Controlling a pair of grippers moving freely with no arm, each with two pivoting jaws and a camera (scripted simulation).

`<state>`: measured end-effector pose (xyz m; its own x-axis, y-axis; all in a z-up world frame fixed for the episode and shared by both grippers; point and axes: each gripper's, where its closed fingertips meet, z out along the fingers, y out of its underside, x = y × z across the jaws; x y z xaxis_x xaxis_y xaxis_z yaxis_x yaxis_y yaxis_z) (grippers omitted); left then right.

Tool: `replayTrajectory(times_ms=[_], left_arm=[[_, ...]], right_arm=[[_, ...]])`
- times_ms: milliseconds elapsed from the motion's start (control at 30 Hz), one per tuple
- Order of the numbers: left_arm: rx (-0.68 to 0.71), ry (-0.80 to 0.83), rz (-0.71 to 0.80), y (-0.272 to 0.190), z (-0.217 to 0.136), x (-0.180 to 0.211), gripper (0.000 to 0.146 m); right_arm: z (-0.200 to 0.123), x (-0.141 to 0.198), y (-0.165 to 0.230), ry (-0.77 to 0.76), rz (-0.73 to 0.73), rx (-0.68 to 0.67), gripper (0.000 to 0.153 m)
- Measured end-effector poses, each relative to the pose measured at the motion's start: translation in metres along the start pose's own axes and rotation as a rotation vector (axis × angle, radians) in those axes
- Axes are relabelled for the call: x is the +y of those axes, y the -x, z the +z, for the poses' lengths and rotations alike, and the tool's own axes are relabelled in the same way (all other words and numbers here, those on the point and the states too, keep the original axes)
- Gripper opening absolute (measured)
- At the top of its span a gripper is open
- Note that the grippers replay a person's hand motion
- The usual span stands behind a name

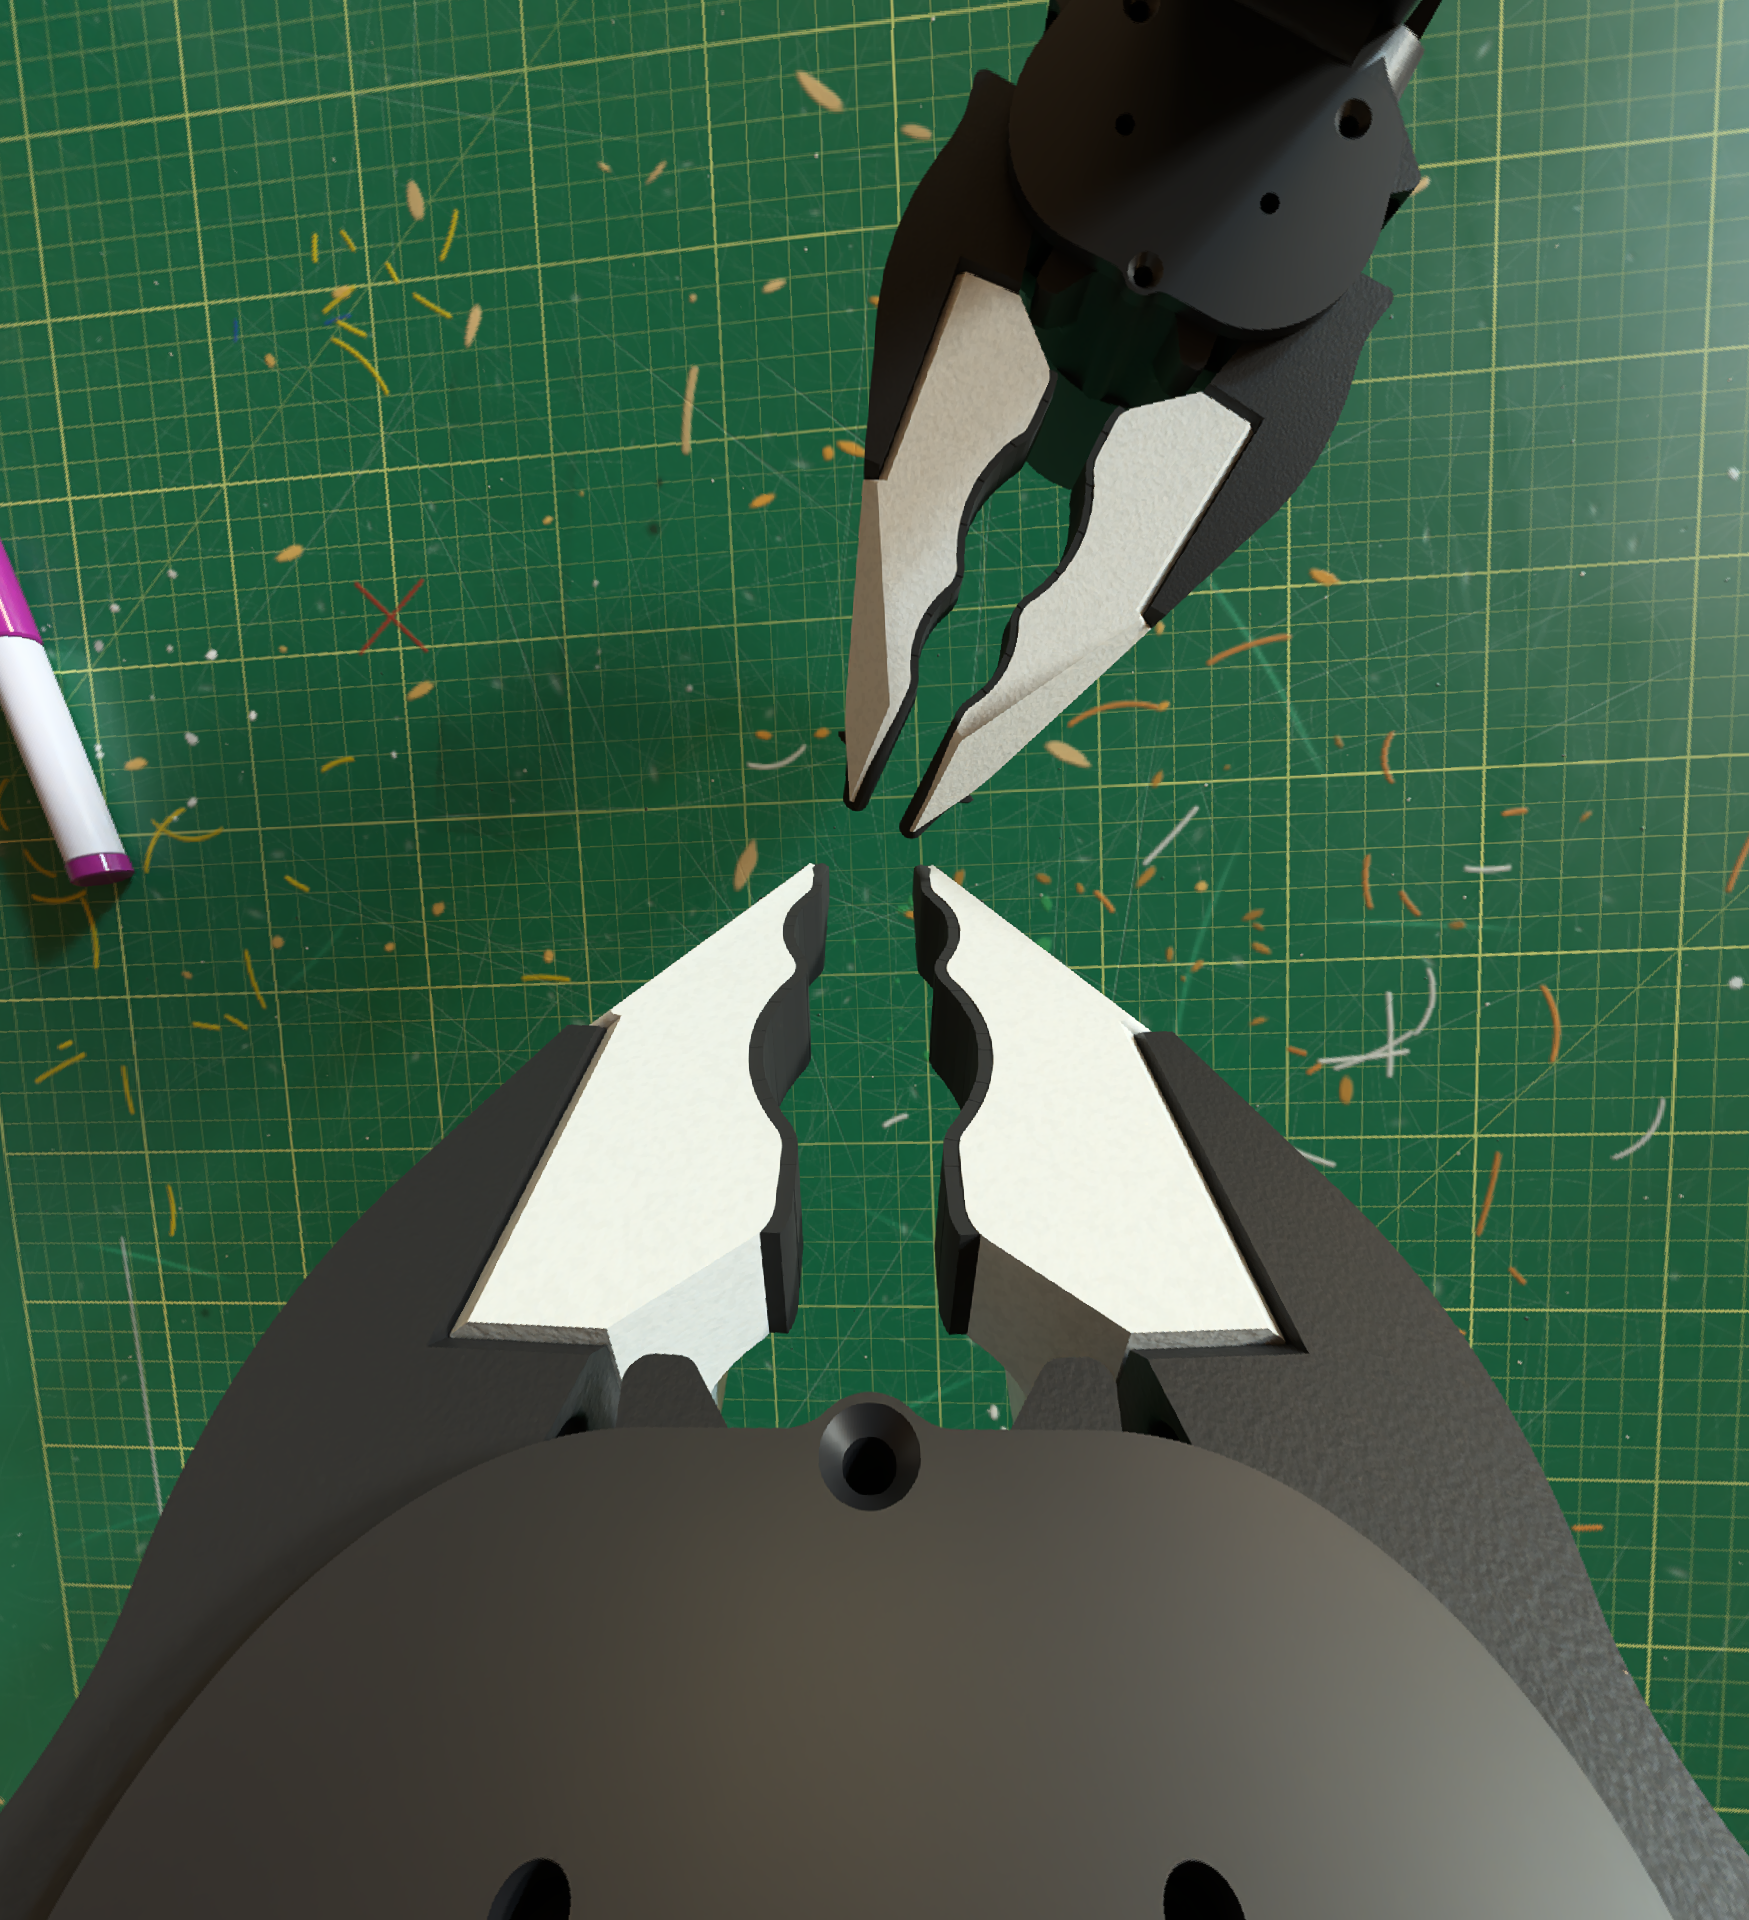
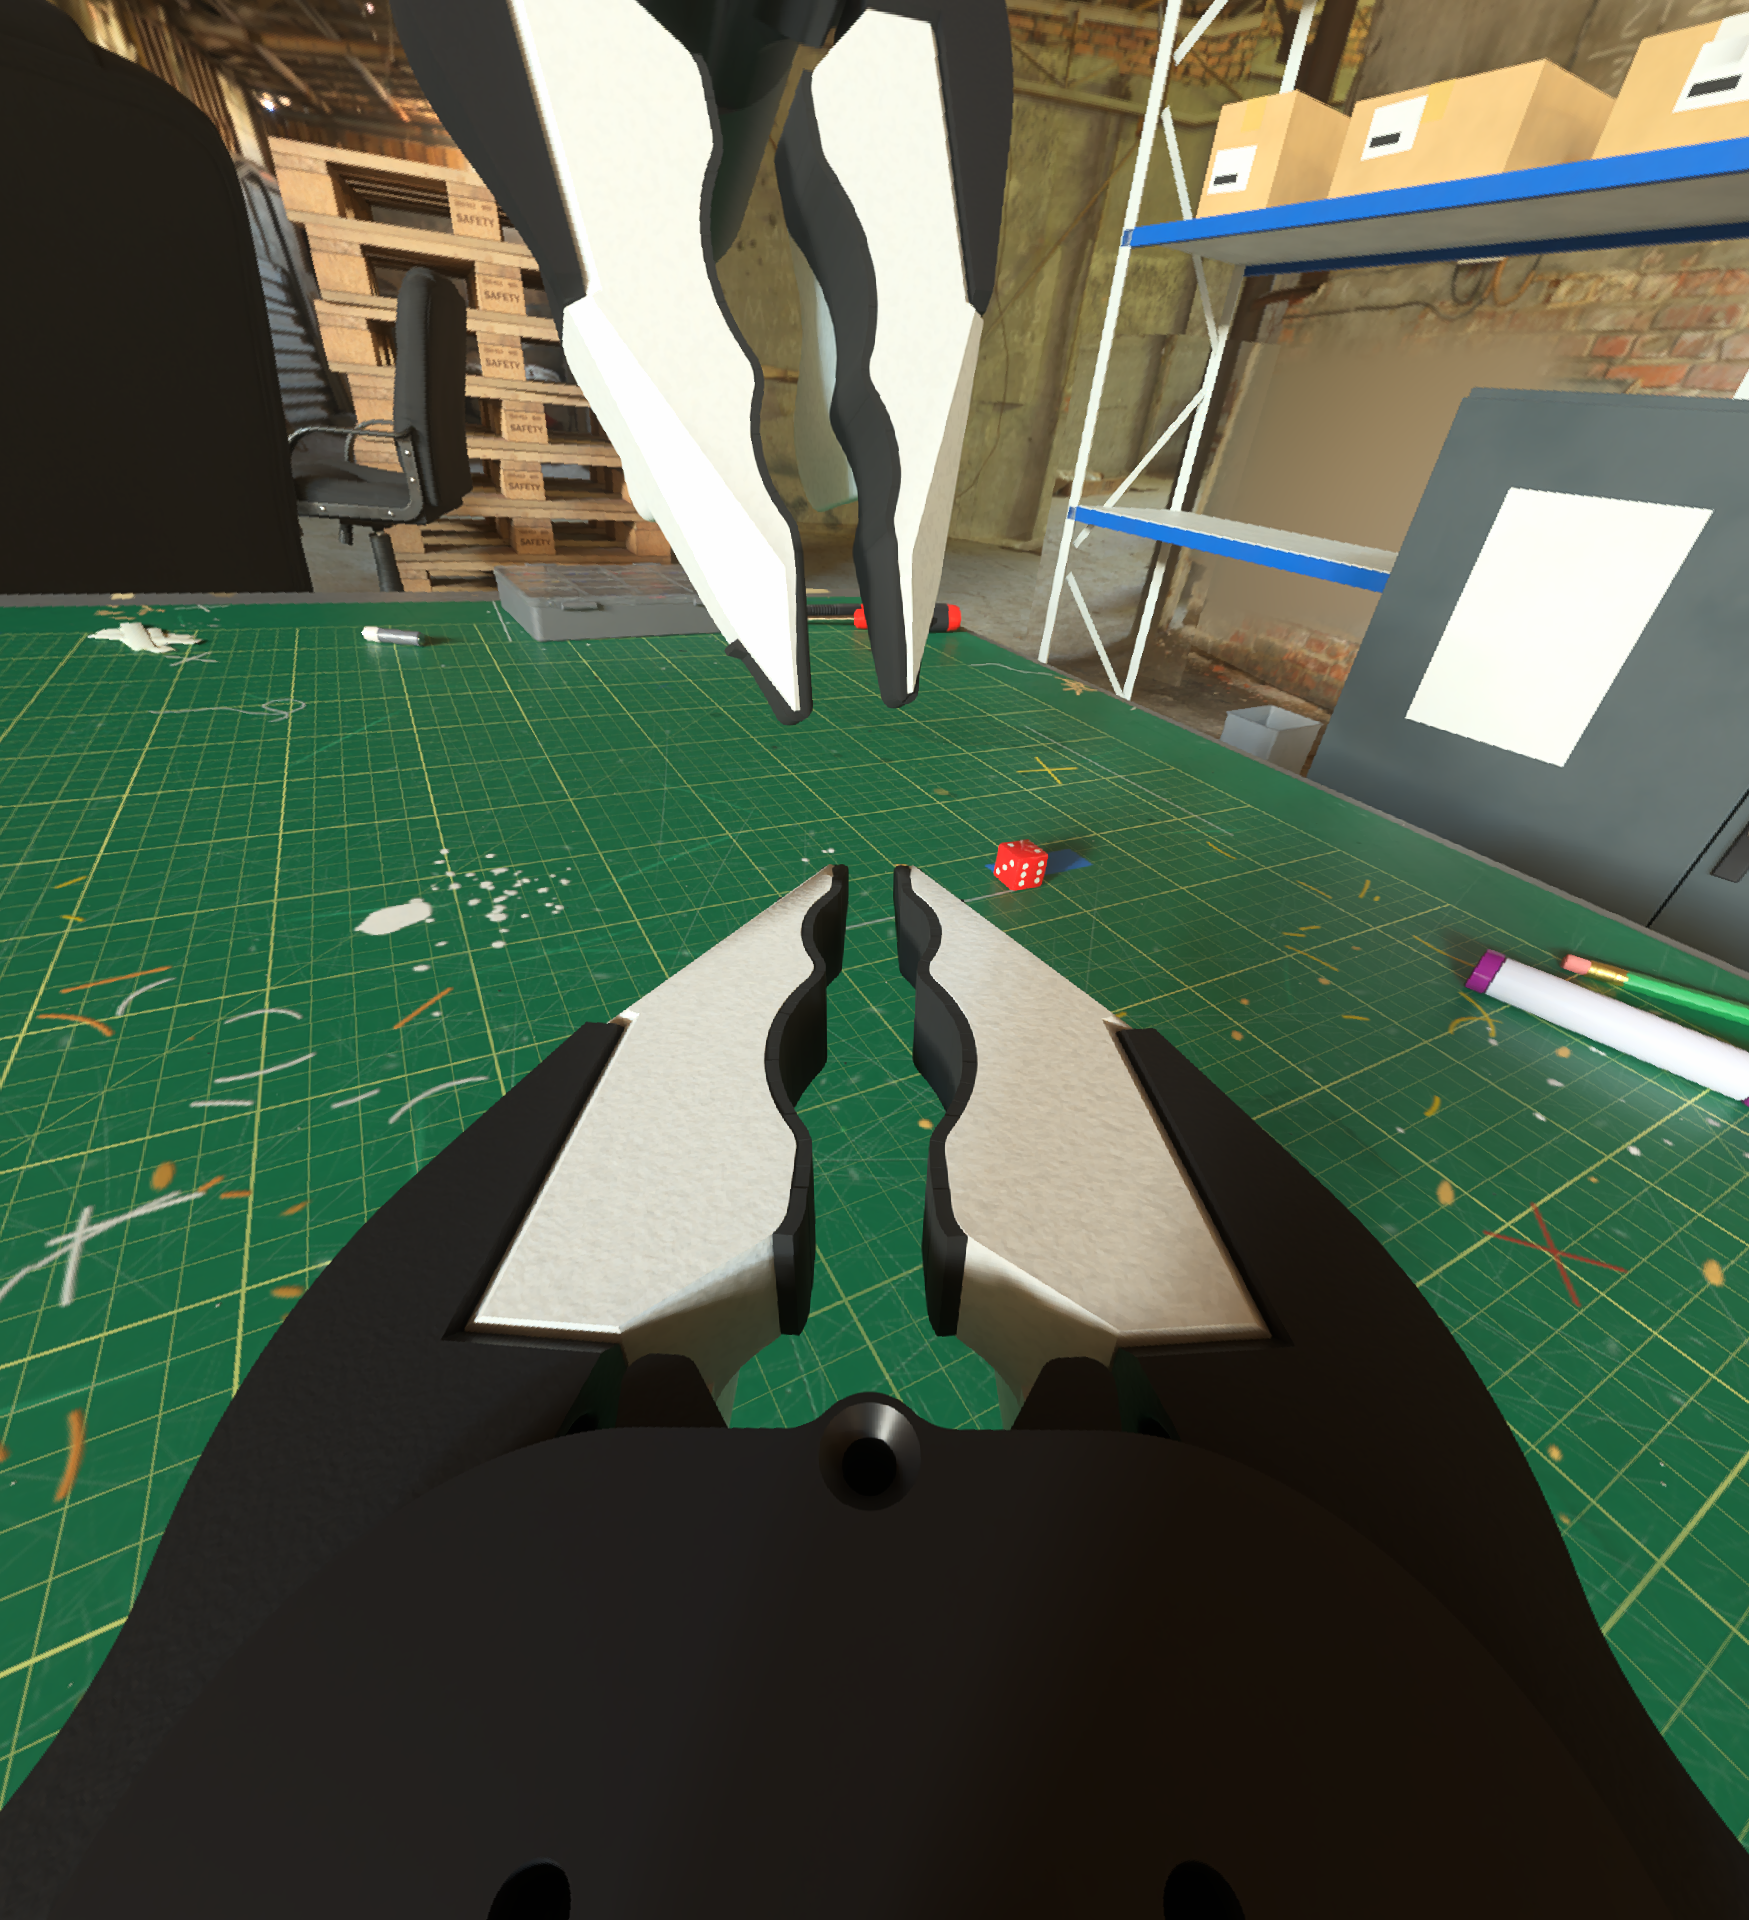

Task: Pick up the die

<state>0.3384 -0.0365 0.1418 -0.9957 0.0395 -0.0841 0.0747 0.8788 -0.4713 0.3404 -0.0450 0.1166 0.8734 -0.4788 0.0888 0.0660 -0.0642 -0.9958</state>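
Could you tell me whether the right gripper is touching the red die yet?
Apart. The right wrist view shows bare green mat between the right gripper and the die.

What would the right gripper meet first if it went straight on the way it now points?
Probably the green cutting mat: the right gripper tilts down toward bare mat just ahead of its fingertips. The red die lies a little right of that line, and the left gripper hangs farther ahead; depth there is unclear.
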Motion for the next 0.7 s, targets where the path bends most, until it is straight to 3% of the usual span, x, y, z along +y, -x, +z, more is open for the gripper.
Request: replayTrajectory(times_ms=[433, 700], left_arm=[[0.059, -0.203, 0.01, 0.004, -0.007, -0.017, 0.016], [0.051, -0.235, 0.017, 0.005, -0.01, -0.022, 0.016]], right_arm=[[-0.008, -0.016, -0.007, -0.124, 0.11, -0.004, 0.008], [-0.011, -0.02, -0.008, -0.161, 0.131, -0.009, 0.008]])
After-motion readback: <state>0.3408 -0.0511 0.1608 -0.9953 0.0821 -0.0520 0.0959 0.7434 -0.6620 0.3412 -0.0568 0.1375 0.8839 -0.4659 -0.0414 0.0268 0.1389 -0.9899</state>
